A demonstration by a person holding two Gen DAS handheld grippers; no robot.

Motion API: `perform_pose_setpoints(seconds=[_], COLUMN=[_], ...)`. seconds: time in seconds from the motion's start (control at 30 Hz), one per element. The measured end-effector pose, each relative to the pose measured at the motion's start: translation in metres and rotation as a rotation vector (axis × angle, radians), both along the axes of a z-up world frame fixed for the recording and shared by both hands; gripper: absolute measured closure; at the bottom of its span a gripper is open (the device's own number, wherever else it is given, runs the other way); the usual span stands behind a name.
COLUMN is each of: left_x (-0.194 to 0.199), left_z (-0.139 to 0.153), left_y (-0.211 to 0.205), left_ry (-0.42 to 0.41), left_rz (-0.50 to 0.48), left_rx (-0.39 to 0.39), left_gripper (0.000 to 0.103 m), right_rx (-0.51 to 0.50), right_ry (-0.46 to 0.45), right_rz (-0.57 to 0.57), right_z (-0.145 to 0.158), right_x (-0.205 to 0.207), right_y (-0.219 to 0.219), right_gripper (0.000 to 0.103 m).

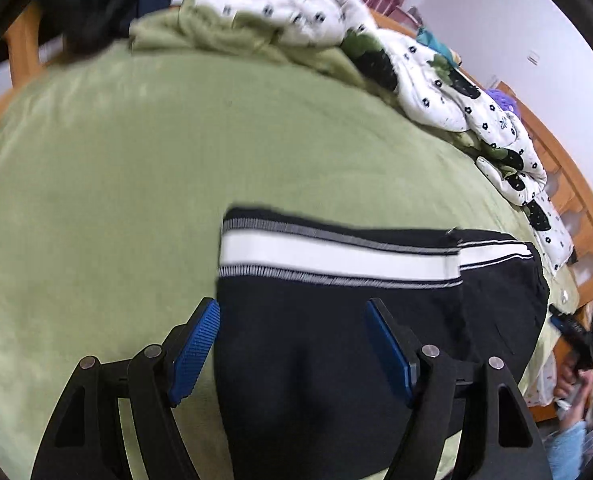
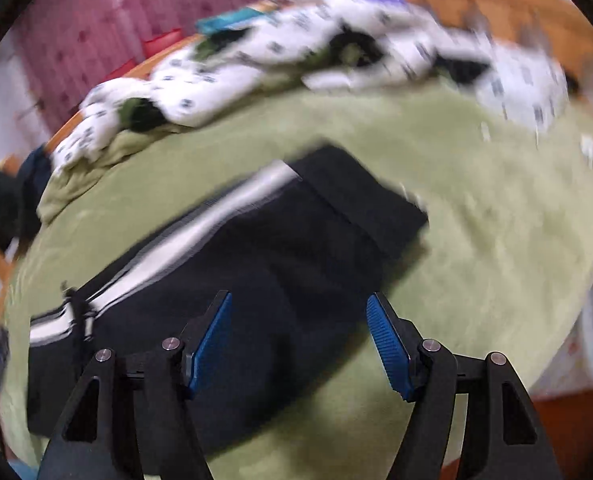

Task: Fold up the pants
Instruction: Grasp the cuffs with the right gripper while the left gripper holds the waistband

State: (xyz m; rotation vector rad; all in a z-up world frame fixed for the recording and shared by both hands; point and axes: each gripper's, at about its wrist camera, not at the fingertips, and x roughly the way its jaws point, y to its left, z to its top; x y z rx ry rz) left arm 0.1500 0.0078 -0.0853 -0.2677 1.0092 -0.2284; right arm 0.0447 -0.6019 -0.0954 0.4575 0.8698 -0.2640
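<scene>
On the green bed (image 1: 136, 160), the left claw (image 1: 292, 344) hangs over the left end of the black pants (image 1: 336, 320), with its blue pads apart and nothing between them. The pants lie folded and flat in the near middle of the bed, their white stripe (image 1: 336, 254) along the far edge. To the right, the right claw (image 2: 298, 340) is also apart and empty, above the right end of the pants (image 2: 256, 260). The spotted blanket (image 1: 436, 76) stays far behind. I think a careless low pass may catch the top layer and open the fold again.
</scene>
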Motion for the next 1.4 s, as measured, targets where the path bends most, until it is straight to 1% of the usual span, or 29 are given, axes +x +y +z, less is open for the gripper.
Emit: perform_pose_setpoints(seconds=[0.07, 0.13, 0.2, 0.23, 0.27, 0.33, 0.37, 0.4, 0.47, 0.5, 0.53, 0.57, 0.6, 0.63, 0.7, 0.77, 0.9, 0.97, 1.03, 1.07, 1.1, 1.17, 1.23, 1.3, 1.37, 1.4], left_x=[0.003, 0.011, 0.020, 0.026, 0.030, 0.043, 0.050, 0.053, 0.056, 0.056, 0.056, 0.057, 0.058, 0.057, 0.053, 0.047, 0.045, 0.046, 0.047, 0.047, 0.046, 0.046, 0.051, 0.060, 0.073, 0.082], left_z=[-0.021, -0.041, -0.055, -0.061, -0.065, -0.076, -0.083, -0.084, -0.090, -0.091, -0.092, -0.095, -0.095, -0.094, -0.085, -0.071, -0.038, -0.021, -0.005, 0.000, 0.010, 0.027, 0.038, 0.036, 0.023, 0.011], left_y=[0.003, 0.004, 0.006, 0.008, 0.010, 0.017, 0.022, 0.028, 0.042, 0.044, 0.045, 0.045, 0.045, 0.044, 0.044, 0.045, 0.044, 0.049, 0.057, 0.062, 0.071, 0.092, 0.122, 0.145, 0.163, 0.169], left_ry=[0.010, 0.032, 0.043, 0.051, 0.053, 0.071, 0.090, 0.081, 0.099, 0.101, 0.106, 0.117, 0.122, 0.120, 0.097, 0.061, 0.034, 0.011, 0.000, -0.007, -0.020, -0.051, -0.067, -0.067, -0.043, -0.022], left_rz=[-0.021, -0.037, -0.006, 0.009, 0.017, 0.015, -0.001, 0.005, 0.033, 0.042, 0.054, 0.065, 0.077, 0.082, 0.092, 0.089, 0.090, 0.075, 0.067, 0.071, 0.082, 0.122, 0.180, 0.221, 0.251, 0.262], left_rx=[-0.047, -0.076, -0.091, -0.106, -0.119, -0.171, -0.221, -0.265, -0.375, -0.391, -0.398, -0.397, -0.397, -0.398, -0.401, -0.410, -0.402, -0.417, -0.444, -0.444, -0.419, -0.346, -0.242, -0.179, -0.127, -0.115], left_gripper=[0.031, 0.031, 0.032, 0.032, 0.032, 0.032, 0.032, 0.032, 0.033, 0.042, 0.049, 0.056, 0.061, 0.066, 0.083, 0.088, 0.088, 0.089, 0.089, 0.089, 0.089, 0.088, 0.088, 0.087, 0.087, 0.086], right_rx=[0.048, 0.061, 0.097, 0.125, 0.128, 0.128, 0.128, 0.130, 0.132, 0.126, 0.118, 0.126, 0.131, 0.120, 0.062, -0.002, -0.074, -0.086, -0.075, -0.065, -0.057, -0.020, 0.029, 0.047, 0.026, 0.020], right_ry=[-0.016, -0.015, -0.014, -0.040, -0.054, -0.080, -0.083, -0.089, -0.091, -0.093, -0.093, -0.106, -0.125, -0.142, -0.169, -0.186, -0.268, -0.313, -0.350, -0.371, -0.389, -0.435, -0.457, -0.453, -0.401, -0.351], right_rz=[-0.014, -0.028, -0.032, -0.040, -0.044, -0.045, -0.050, -0.056, -0.060, -0.062, -0.061, -0.053, -0.049, -0.051, -0.046, -0.022, 0.034, 0.060, 0.100, 0.126, 0.149, 0.211, 0.260, 0.290, 0.317, 0.324], right_z=[-0.017, -0.033, -0.046, -0.051, -0.053, -0.057, -0.058, -0.058, -0.056, -0.054, -0.052, -0.048, -0.042, -0.035, -0.015, 0.010, 0.072, 0.098, 0.123, 0.136, 0.144, 0.157, 0.154, 0.138, 0.103, 0.079], right_x=[0.003, 0.013, 0.026, 0.032, 0.037, 0.050, 0.054, 0.058, 0.061, 0.062, 0.061, 0.060, 0.058, 0.057, 0.057, 0.059, 0.061, 0.062, 0.064, 0.065, 0.066, 0.068, 0.073, 0.083, 0.101, 0.115], right_y=[-0.011, -0.016, -0.021, -0.024, -0.027, -0.032, -0.034, -0.035, -0.035, -0.035, -0.033, -0.031, -0.029, -0.026, -0.010, 0.010, 0.053, 0.072, 0.093, 0.104, 0.113, 0.132, 0.145, 0.152, 0.160, 0.162], right_gripper=[0.036, 0.036, 0.036, 0.036, 0.035, 0.035, 0.035, 0.037, 0.043, 0.051, 0.060, 0.066, 0.076, 0.081, 0.084, 0.086, 0.086, 0.087, 0.087, 0.087, 0.087, 0.087, 0.087, 0.087, 0.087, 0.087])
